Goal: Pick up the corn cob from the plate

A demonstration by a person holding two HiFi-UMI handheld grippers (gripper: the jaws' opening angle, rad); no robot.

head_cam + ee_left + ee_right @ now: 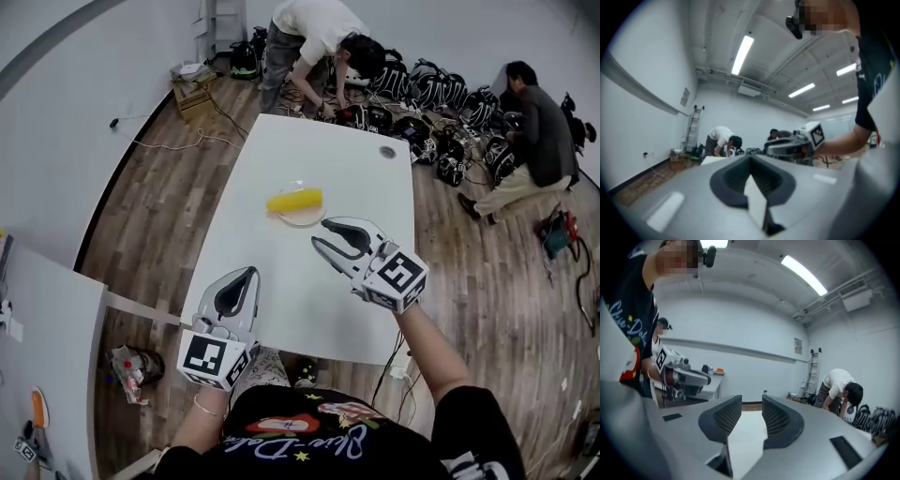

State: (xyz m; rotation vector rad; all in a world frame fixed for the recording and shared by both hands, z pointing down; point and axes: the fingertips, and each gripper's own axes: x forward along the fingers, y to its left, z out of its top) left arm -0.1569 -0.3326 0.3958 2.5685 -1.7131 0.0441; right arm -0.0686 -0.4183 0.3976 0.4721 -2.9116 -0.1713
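At lower left, the left gripper [246, 275] hung with jaws together, empty, seemingly kept aside. At centre, the yellow corn cob [294, 200] lay on its plate [305, 221]. Just below and right of it, the right gripper [322, 234] pointed at it, jaws parted and empty, apparently ready to grasp.

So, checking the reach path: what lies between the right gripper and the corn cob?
Only bare table and the plate's rim, in the head view.

One corn cob [294, 200], one plate [306, 220], one table [309, 150]
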